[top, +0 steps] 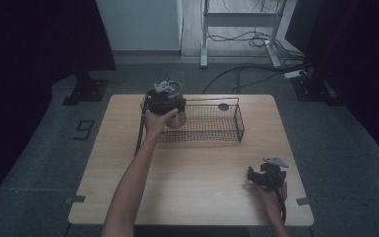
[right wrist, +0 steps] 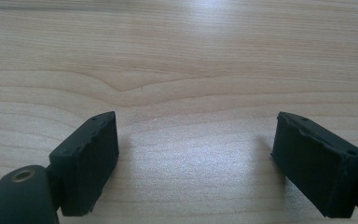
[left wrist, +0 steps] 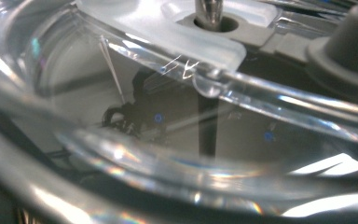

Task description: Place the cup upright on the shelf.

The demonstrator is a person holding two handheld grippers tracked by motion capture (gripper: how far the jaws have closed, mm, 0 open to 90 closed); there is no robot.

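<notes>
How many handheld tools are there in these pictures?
2. The left tool is at the top of the lidded metal pot, at the wire basket's left end. The right tool is at the table's near right part, jaws apart.

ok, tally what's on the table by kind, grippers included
Wire basket: 1
Metal pot with a clear lid: 1
Small dark round piece in the basket: 1
Grippers: 2, left gripper at the pot, right gripper over bare wood
Total: 5
</notes>
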